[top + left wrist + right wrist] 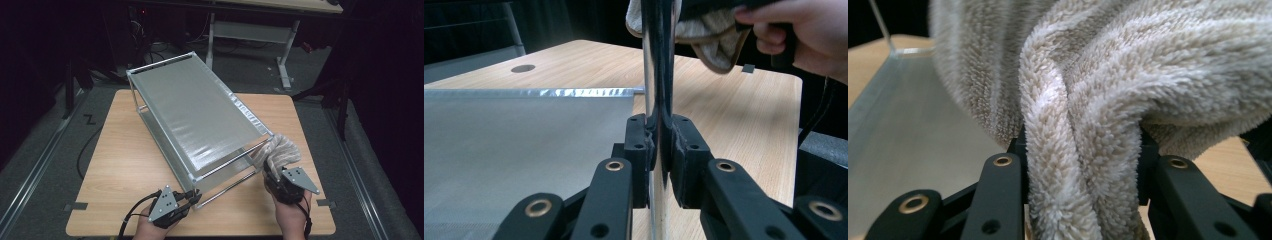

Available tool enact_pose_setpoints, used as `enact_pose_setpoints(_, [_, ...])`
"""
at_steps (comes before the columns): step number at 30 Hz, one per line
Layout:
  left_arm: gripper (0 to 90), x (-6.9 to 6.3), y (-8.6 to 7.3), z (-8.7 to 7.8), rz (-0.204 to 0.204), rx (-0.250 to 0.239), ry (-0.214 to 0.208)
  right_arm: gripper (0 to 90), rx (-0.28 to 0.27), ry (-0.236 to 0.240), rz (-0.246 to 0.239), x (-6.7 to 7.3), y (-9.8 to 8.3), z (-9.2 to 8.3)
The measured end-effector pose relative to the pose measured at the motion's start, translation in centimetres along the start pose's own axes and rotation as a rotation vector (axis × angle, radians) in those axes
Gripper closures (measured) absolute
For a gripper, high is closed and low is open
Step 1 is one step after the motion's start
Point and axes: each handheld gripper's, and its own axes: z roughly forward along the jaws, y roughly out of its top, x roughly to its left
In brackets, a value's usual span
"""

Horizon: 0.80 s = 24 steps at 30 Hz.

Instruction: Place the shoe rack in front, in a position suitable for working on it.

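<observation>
Jaws of left gripper [659, 150] clamp one rack post [658, 60]; right gripper [1083, 160] pinches one towel [1128, 75].

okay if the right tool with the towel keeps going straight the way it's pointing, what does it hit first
Probably the metal rack. The right tool holds the beige towel bunched ahead of it, by the rack's near right corner, so the towel would likely press against that corner first. Depth is hard to judge.

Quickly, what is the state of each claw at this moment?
Left claw: closed on the metal rack's leg.
Right claw: closed on the beige towel, at the rack's near right corner.
</observation>
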Motion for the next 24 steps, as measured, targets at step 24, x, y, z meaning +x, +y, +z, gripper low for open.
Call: enact_pose_setpoints(24, [78.5, -0.4, -0.3, -0.9, 0.022, 0.017, 0.029, 60.7, -0.019, 0.059, -0.016, 1.5, 0.6, 1.0])
